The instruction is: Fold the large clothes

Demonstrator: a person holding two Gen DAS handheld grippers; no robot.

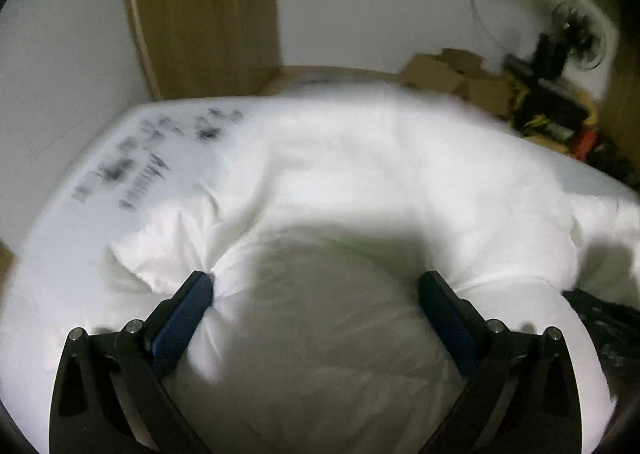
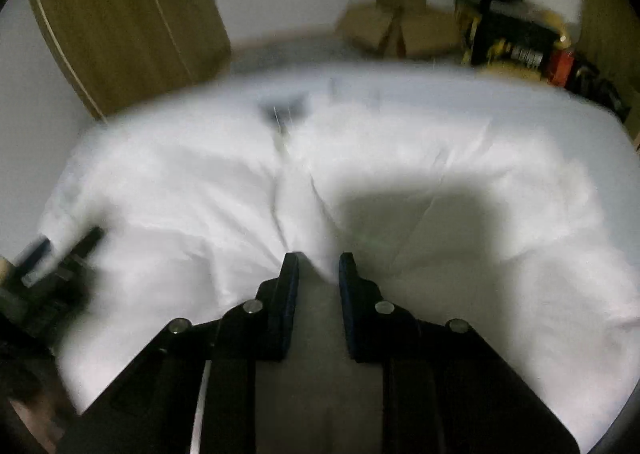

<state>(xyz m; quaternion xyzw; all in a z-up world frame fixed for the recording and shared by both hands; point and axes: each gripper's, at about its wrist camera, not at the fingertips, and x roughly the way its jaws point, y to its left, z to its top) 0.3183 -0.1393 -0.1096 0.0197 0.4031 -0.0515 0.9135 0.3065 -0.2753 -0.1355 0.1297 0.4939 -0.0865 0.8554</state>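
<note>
Your white garment lies spread across the middle of both views, soft, light and quick to slump. Your left gripper stands wide open with cloth bunched between its jaws, while your right gripper has closed to a narrow gap, pinching a raised ridge of fabric. Take it at seams or hem corners, where layers slide least

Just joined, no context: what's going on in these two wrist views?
A person with a gripper in each hand is working a large white garment spread on a white surface. The left gripper stands wide open over bunched cloth. The right gripper has narrowed around a ridge of fabric; blur hides whether it pinches. No finished fold shows yet.
</note>
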